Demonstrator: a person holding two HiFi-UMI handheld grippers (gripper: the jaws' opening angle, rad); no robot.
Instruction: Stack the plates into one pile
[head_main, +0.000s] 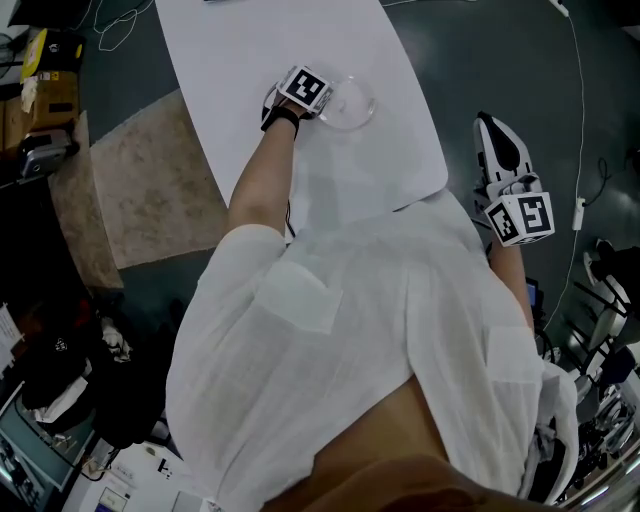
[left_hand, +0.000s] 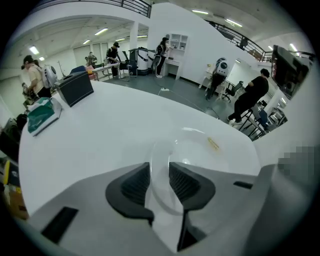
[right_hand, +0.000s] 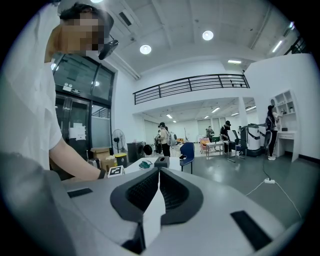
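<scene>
Person's left gripper (left_hand: 160, 182) is closing around a clear plate's (left_hand: 196, 149) rim on the worktop (left_hand: 110, 125), likely needing a firm pinch before lifting; right gripper (right_hand: 159, 192) is idling clenched, empty.

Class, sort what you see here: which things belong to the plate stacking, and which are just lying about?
Job: clear round plate between the closing jaws of the left gripper; second clear plate on the white table.
Lying about: teal-green bag; dark box; shut right gripper.

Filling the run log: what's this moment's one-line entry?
left gripper: closing around clear plate rim | right gripper: shut, empty, beside table
</scene>
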